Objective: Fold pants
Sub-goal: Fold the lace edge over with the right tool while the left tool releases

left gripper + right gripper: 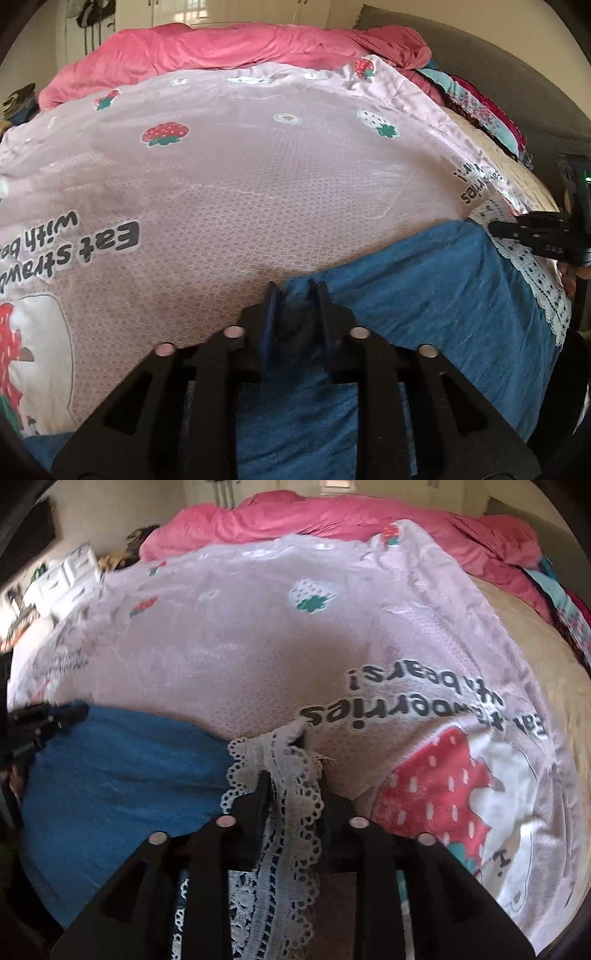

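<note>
With the left gripper [295, 291] clamped on the blue pants [424, 280] and the right gripper [291, 775] clamped on their lace hem [280, 812] at the bed's near edge, the grasp seems done, so next both should lift and carry the fabric over together

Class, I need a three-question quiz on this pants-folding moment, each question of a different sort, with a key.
1. True or false: the left gripper is closed on the blue pants.
2. What does the right gripper hold? A) pink duvet B) white lace trim C) nothing
3. Fill in: the pants lie on a pink blanket printed with ____.

Key: 1 true. 2 B, the white lace trim is bunched between its fingers. 3 strawberries.
</note>
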`<state>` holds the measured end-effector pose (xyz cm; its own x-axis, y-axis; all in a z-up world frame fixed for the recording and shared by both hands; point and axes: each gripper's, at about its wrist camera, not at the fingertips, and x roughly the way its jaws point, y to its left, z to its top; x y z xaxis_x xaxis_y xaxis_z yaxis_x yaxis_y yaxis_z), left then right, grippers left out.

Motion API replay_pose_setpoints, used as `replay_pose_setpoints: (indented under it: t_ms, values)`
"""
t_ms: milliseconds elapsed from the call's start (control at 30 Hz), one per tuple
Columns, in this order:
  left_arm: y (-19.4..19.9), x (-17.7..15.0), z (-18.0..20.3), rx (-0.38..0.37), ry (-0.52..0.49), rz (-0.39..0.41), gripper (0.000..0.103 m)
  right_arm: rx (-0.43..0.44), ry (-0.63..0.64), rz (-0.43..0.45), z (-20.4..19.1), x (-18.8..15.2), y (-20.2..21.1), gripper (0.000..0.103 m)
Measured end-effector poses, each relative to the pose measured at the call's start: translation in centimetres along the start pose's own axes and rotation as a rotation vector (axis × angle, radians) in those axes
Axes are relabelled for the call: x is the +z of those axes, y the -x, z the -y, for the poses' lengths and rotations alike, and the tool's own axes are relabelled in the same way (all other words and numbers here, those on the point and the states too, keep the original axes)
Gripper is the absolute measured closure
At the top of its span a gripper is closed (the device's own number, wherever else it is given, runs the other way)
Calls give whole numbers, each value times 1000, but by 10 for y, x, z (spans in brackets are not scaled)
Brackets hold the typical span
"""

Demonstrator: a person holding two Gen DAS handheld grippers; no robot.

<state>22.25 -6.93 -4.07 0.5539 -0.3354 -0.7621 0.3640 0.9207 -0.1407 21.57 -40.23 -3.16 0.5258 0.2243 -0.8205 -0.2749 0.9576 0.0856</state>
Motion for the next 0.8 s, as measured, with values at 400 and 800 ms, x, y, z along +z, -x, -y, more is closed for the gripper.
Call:
replay_pose_setpoints:
  t_ms: [400,800]
  values:
    - [74,-21,-1,-40,29,83,50,135,-212,98,13,-97,114,56]
    - [117,-94,-31,186,128,47,40,216,-238,-44,1,-118,86,65]
